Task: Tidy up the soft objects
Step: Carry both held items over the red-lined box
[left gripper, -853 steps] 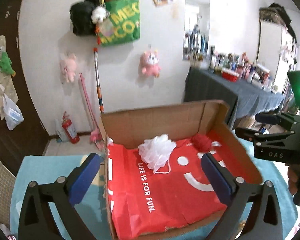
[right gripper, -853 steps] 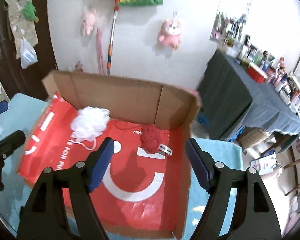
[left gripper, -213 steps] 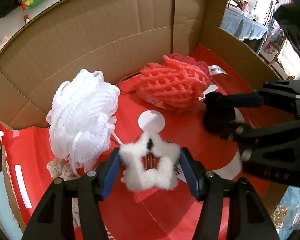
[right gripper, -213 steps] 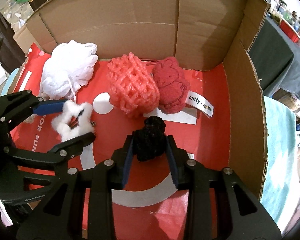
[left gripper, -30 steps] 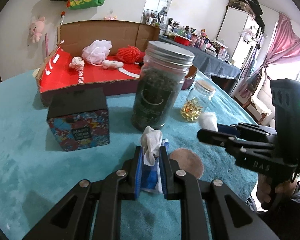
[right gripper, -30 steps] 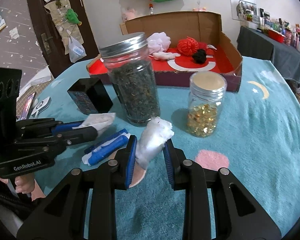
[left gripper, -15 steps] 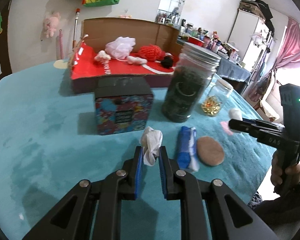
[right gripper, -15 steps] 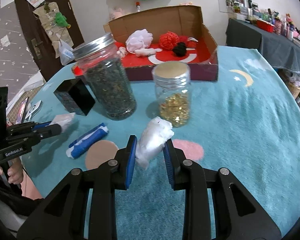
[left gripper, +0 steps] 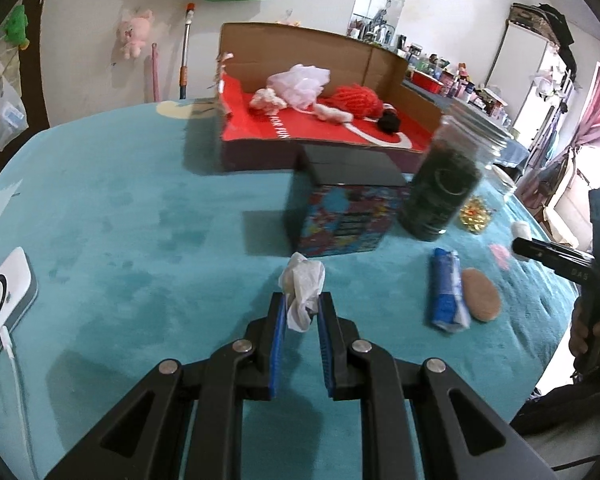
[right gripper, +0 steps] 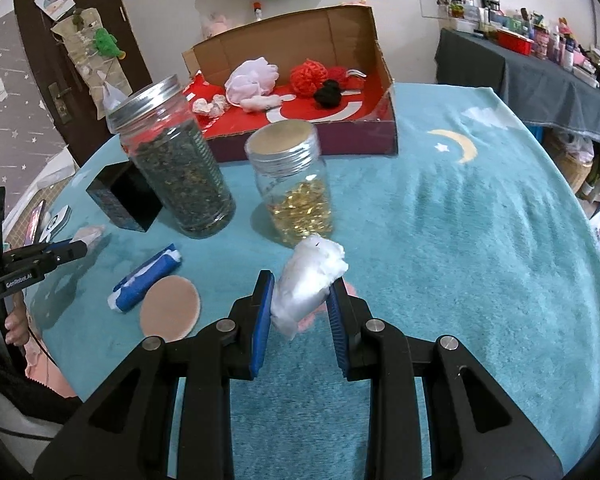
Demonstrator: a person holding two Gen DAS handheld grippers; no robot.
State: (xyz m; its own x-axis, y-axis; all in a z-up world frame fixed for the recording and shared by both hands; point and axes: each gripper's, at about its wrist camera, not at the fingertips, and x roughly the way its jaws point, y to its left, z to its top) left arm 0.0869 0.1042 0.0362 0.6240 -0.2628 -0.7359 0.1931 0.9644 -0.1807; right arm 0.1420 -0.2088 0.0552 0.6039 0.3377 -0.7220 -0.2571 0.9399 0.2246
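Observation:
My left gripper (left gripper: 302, 306) is shut on a crumpled white tissue (left gripper: 303, 286), held above the teal table cover. My right gripper (right gripper: 302, 292) is shut on a white cotton wad (right gripper: 310, 276), held in front of the small jar. The cardboard box (right gripper: 300, 40) with red lining stands at the far side; it holds a pale bath pouf (right gripper: 250, 78), a red mesh ball (right gripper: 310, 74), a black fuzzy piece (right gripper: 328, 94) and small white fluffy pieces. The box also shows in the left wrist view (left gripper: 312, 48). A blue-and-white packet (right gripper: 146, 272) and a tan round pad (right gripper: 170, 306) lie on the cover.
A tall jar of dark leaves (right gripper: 172, 160), a small jar of golden capsules (right gripper: 294, 190) and a black patterned box (left gripper: 348, 204) stand between the grippers and the cardboard box. A white device with a cable (left gripper: 0, 304) lies at the left edge. A cluttered grey-clothed table (right gripper: 540, 60) stands behind.
My left gripper has swung left and back with the tissue, so the box and jars now sit further right. My right gripper has moved slightly closer to the jars with the cotton wad.

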